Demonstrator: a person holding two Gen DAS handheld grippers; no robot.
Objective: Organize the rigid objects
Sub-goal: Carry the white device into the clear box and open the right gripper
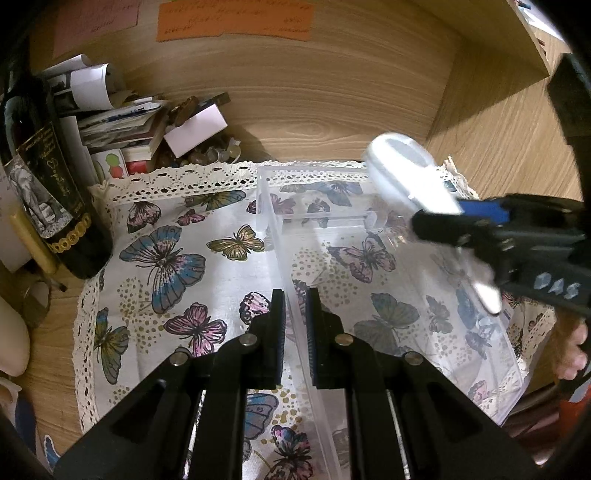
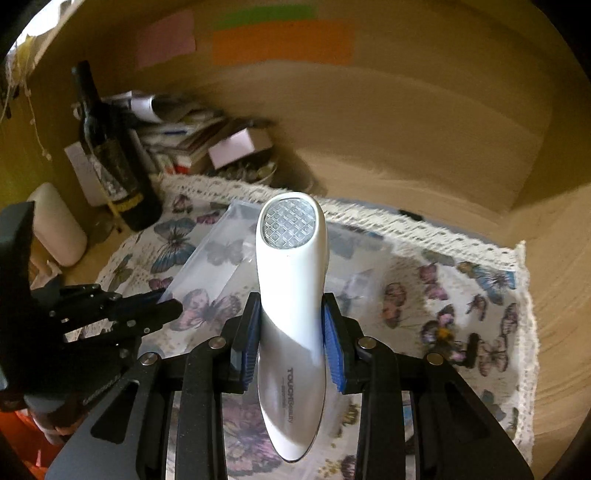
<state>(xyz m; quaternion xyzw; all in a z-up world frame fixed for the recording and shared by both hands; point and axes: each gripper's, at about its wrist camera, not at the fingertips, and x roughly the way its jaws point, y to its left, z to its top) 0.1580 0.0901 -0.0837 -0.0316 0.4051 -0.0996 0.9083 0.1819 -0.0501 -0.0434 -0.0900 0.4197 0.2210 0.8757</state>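
A clear plastic box lies on a butterfly-print cloth. My left gripper is shut on the box's near left wall, one finger on each side. My right gripper is shut on a white handheld beauty device with a gridded lens at its tip, and holds it above the box. In the left wrist view the device is blurred, hanging over the box's far right part, with the right gripper coming in from the right. The left gripper shows at the box's left edge.
A dark wine bottle stands at the left beside a pile of papers and small boxes. A white bottle stands farther left. Wooden shelf walls close the back and right. Coloured notes are stuck on the back wall.
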